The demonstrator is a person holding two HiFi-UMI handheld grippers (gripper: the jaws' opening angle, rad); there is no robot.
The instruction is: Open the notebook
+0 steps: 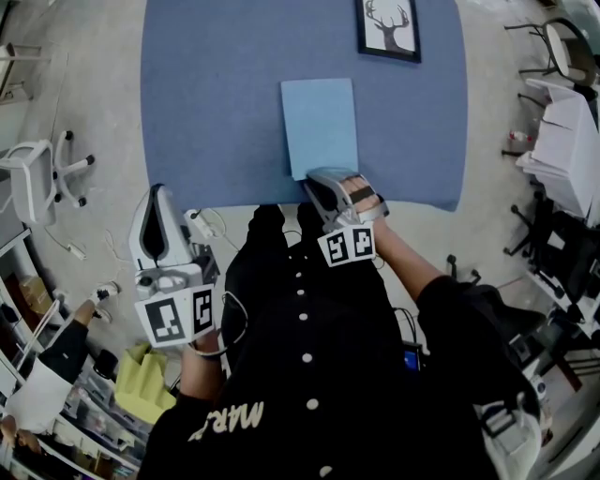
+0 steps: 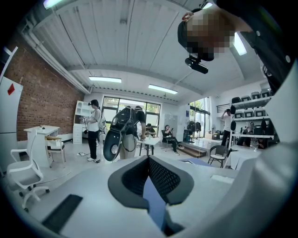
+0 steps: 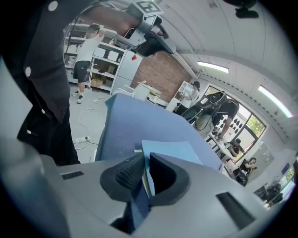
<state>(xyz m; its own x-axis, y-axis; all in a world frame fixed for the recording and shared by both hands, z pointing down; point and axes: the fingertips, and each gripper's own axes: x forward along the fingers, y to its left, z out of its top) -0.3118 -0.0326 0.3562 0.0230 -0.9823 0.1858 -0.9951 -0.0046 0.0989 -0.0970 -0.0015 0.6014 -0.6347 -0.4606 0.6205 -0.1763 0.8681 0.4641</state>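
Right claw point(image 3: 144, 174): pinches the notebook's near edge.
Left claw point(image 2: 149, 160): pressed together, empty, off the table's left side.
Notebook point(image 1: 319, 127): flat and closed on the blue table point(image 1: 216, 94).
Around: deer picture point(image 1: 388, 26) at the far edge, well apart from the notebook; white chair point(image 1: 42, 173) to the left.

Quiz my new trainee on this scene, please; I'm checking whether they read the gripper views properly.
1. Which gripper is at the notebook on the blue table?
2. True or false: the left gripper is shut and empty.
3. What lies on the table beyond the notebook? A) a framed deer picture B) a mug C) a laptop

Key: 1. The right gripper, its fingers shut on the notebook's near edge. 2. True. 3. A.
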